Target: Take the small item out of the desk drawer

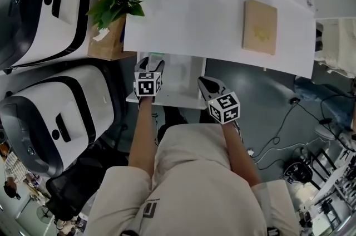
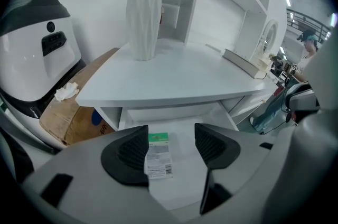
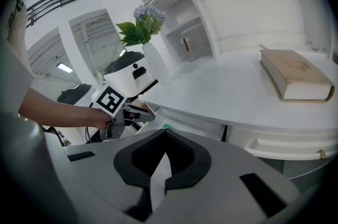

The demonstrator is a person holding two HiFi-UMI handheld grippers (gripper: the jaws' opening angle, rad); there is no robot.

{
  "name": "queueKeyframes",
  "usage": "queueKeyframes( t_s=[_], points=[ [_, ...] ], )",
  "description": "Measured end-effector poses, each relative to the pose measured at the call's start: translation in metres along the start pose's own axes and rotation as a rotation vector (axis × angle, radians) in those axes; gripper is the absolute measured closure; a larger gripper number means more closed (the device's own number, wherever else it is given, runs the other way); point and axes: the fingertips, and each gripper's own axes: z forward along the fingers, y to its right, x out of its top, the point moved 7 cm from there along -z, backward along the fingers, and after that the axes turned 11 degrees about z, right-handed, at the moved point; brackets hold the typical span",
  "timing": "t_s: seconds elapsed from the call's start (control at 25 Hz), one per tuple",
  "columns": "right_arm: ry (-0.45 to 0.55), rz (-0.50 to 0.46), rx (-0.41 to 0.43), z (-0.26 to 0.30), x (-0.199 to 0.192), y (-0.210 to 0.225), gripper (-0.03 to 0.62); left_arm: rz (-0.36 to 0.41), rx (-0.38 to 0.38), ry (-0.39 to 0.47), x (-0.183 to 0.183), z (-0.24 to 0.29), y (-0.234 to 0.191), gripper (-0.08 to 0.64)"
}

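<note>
Flat white packet (image 2: 159,157), green-topped, barcode label, in open drawer (image 2: 184,167)

A lab-like workspace: white desk (image 1: 211,12), large white machines (image 1: 50,12), floor cables (image 1: 283,118).

Nothing legible anywhere. Fine print and a barcode on the white label of the packet (image 2: 158,158) in the drawer (image 2: 182,178), too small to read; marks on the cardboard box (image 2: 74,122) blurred.
</note>
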Motion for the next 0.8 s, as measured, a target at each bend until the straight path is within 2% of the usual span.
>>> queueKeyframes(
  t_s=[0.24,0.44,0.8],
  points=[
    [-0.053,-0.013,-0.013,-0.002,-0.009,0.013,0.568,-0.035,-0.001,0.0,-0.01,0.026,-0.007,0.261],
    [-0.075,-0.023,-0.01,0.002,-0.006,0.019,0.568,-0.043,-0.005,-0.041,-0.023,0.045,-0.009,0.25],
    [-0.131,-0.084,0.066,0.028,-0.003,-0.006,0.568,-0.066,-0.019,-0.107,-0.051,0.073,-0.017,0.239]
  ],
)
